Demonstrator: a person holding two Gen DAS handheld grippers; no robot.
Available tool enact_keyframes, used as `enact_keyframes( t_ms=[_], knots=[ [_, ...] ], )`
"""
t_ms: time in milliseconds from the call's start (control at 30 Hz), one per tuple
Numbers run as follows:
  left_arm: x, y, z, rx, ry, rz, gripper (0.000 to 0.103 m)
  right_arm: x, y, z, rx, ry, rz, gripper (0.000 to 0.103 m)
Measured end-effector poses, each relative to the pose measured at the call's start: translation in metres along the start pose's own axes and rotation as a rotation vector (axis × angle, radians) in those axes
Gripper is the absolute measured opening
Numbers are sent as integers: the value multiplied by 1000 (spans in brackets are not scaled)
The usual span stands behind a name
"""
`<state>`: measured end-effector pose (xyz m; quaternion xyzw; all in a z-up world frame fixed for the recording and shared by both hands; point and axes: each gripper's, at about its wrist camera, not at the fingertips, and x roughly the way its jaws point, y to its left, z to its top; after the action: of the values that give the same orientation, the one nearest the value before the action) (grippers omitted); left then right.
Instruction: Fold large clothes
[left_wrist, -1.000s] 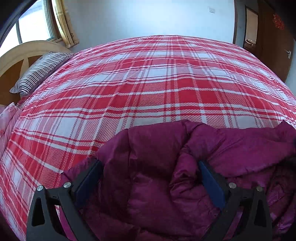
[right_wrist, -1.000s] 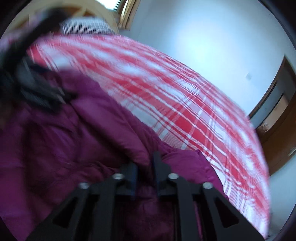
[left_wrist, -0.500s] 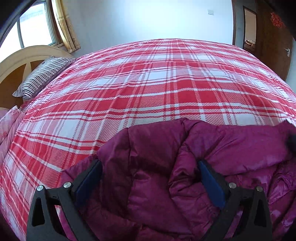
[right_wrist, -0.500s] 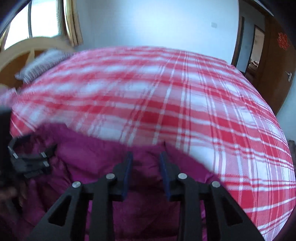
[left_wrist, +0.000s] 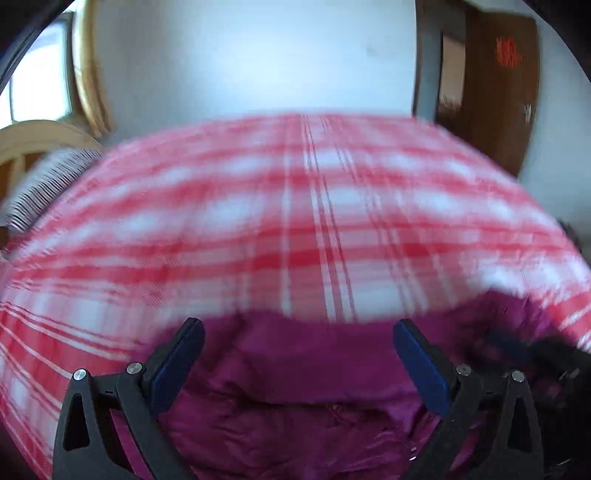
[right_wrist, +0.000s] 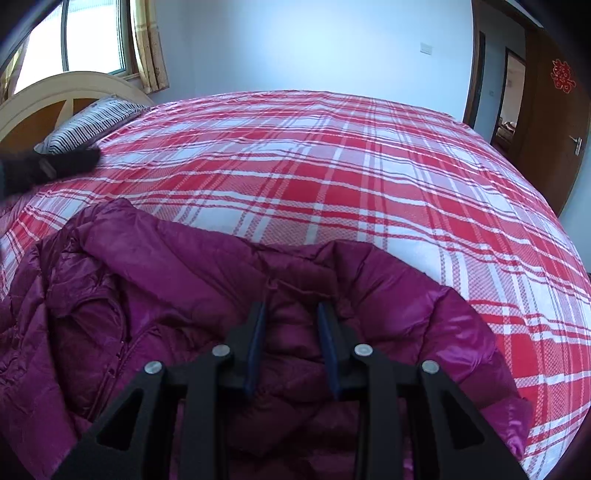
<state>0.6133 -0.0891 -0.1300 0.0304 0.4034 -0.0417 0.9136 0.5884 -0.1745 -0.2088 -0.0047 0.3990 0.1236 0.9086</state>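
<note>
Jacket (right_wrist: 207, 295), one, lies on the bed (right_wrist: 332, 166); right hand-held gripper (right_wrist: 291, 314) pinches its padding, left hand-held gripper (left_wrist: 297, 330) spread wide above it.

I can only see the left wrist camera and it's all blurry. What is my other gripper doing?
Observer: The right gripper has its jaws close together, pinching a puffy fold of the purple jacket.
Child: Where's my left hand?
Observer: The right wrist view shows a black glove at its left edge, above the bed, in front of the striped pillow.
Child: Is the jacket flat?
Observer: No. Its left part is bunched in wrinkles, and a shiny edge spreads out to the right of the gripper.
</note>
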Motion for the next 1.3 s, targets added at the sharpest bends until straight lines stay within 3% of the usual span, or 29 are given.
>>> enact_keyframes(
  t_ms=[67, 133, 467, 1300],
  knots=[
    [27, 9, -14, -38, 112, 23, 102, 0, -1, -1, 7, -6, 4, 32],
    [36, 22, -23, -126, 150, -52, 102, -1, 1, -2, 1, -10, -4, 32],
    [40, 15, -29, -106, 97, -13, 102, 2, -4, -2, 24, -5, 19, 32],
    [38, 10, -33, -88, 79, 25, 102, 9, 1, -1, 8, 25, -15, 32]
  ],
)
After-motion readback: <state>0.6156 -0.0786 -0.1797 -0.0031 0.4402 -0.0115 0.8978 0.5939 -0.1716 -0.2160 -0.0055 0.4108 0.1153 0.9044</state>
